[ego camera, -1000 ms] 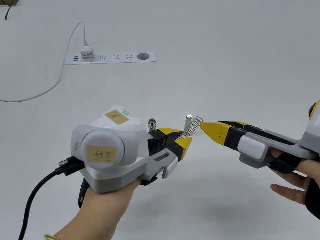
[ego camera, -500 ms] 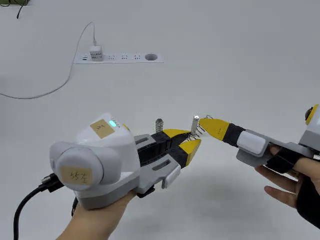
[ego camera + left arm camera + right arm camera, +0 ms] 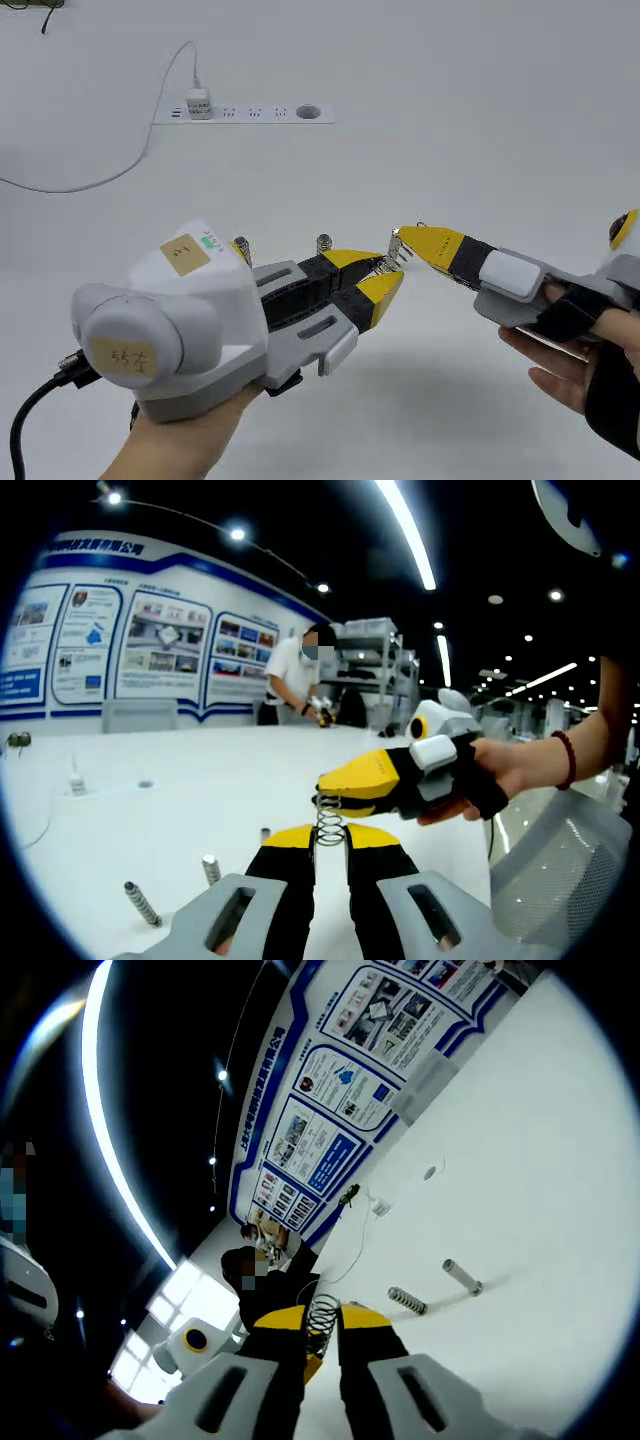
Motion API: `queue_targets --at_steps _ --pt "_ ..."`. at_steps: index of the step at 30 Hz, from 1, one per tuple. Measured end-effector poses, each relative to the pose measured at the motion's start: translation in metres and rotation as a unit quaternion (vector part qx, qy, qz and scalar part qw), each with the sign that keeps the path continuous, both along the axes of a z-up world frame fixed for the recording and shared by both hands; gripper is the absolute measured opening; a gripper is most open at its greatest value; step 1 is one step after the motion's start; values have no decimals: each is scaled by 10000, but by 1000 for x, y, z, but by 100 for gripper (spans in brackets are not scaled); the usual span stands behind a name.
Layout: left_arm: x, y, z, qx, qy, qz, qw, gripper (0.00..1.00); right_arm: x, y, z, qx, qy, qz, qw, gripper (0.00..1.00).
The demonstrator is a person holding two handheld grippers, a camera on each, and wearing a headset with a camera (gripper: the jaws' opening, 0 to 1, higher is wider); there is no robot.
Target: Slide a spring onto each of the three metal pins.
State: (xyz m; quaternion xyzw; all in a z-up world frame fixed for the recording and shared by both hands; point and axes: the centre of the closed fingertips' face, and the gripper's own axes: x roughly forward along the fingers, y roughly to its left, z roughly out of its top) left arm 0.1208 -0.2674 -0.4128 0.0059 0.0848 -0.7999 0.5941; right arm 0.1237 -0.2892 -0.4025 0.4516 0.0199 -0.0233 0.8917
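A small metal spring (image 3: 329,820) stands up between the yellow tips of my left gripper (image 3: 329,842), whose jaws close on its lower end. My right gripper (image 3: 345,783) comes in from the right and pinches the spring's top. In the right gripper view the same spring (image 3: 322,1312) sits between the tips of my right gripper (image 3: 320,1322). From the head view the two grippers meet tip to tip at the spring (image 3: 391,260). Beyond them on the table, one pin (image 3: 141,902) wears a spring and another pin (image 3: 211,868) is bare.
A white power strip (image 3: 245,113) with a plugged-in charger and cable lies at the far side of the white table (image 3: 480,150). A black cable trails from the back of the left gripper. A person stands at a bench far behind.
The right gripper has carried the spring left and down, from beside the bare pin into the left gripper's tips. The head camera has shifted, so the table things sit further right.
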Motion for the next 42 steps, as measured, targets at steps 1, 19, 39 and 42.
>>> queue_targets --at_steps 1,19,39,42 --pt "0 0 -1 28 7 1 10000 11 0 1 0 -71 13 17 10000 12" --pt "21 16 -33 806 -371 426 9951 31 -1 -23 2 -1327 338 -220 9903 11" --pt "57 41 -44 1107 -744 955 9865 52 17 -45 -2 -3154 875 -80 9449 11" --pt "60 43 -45 1120 -753 997 9858 55 19 -49 -6 -3374 985 -50 9362 11"
